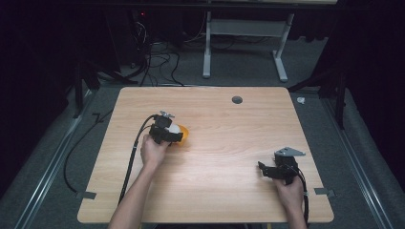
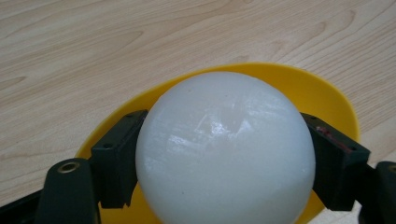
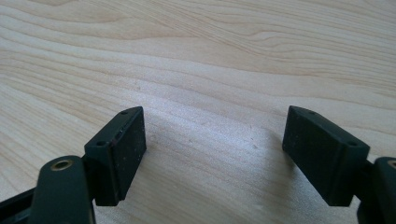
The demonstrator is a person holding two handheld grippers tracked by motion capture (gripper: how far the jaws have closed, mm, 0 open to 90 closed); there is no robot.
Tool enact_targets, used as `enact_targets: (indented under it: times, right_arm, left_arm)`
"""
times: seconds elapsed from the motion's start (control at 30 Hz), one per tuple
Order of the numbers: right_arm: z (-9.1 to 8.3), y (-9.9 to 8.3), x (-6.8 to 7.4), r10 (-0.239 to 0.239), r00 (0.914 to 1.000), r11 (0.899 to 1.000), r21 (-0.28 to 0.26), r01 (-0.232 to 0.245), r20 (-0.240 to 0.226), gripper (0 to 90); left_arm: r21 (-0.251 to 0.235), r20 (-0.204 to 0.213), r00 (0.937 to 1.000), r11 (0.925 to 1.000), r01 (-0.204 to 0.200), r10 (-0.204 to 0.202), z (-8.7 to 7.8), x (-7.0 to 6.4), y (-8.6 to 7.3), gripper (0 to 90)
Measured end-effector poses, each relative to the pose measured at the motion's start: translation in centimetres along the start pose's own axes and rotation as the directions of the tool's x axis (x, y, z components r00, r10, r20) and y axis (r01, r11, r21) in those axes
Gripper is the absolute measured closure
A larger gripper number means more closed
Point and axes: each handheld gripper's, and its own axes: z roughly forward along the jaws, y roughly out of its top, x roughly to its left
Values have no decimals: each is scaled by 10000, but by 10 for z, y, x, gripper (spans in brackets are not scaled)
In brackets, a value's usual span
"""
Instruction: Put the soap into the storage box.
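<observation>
— Where is our white ball (image 2: 224, 149)?
— In the middle of the frame, over the yellow bowl (image 2: 327, 100). Our left tongs (image 2: 224, 158) squeeze it on both sides.
— And our right tongs (image 3: 212, 156)?
— Wide open, empty, over the bare counter (image 3: 196, 56). We should probably hold gently and move slowly.

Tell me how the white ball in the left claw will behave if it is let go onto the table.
The white ball is round, so it would likely roll on the flat table. Its glossy surface looks smooth, so it may slip between the left claw pads. Released over the yellow bowl behind it, it would probably settle there instead.
</observation>
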Motion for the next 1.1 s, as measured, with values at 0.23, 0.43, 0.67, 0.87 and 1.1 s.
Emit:
enact_targets:
  times: [0.23, 0.43, 0.67, 0.87, 1.1]
  right_arm:
    - [0, 0, 0, 0, 10000, 10000, -9, 0, 8, 225]
    - [0, 0, 0, 11, 10000, 10000, -8, -11, 9, 225]
    - [0, 0, 0, 0, 10000, 10000, -11, 0, 11, 225]
    - [0, 0, 0, 24, 10000, 10000, 3, -24, 13, 225]
    - [0, 0, 0, -19, 10000, 10000, 1, 19, 61, 224]
  left_arm:
    - [36, -151, 9998, 10000, -88, 88, 0, -1, -1, 236]
    - [56, -132, 9999, 10000, -31, 32, 1, -1, -1, 234]
    - [-358, -205, 9998, 9994, -4, -3, -9, -2, 1, 231]
    - [-853, -113, 9997, 9962, 183, -193, -22, 0, 4, 224]
    - [-1033, -28, 9999, 9946, 143, -147, -31, 0, 4, 219]
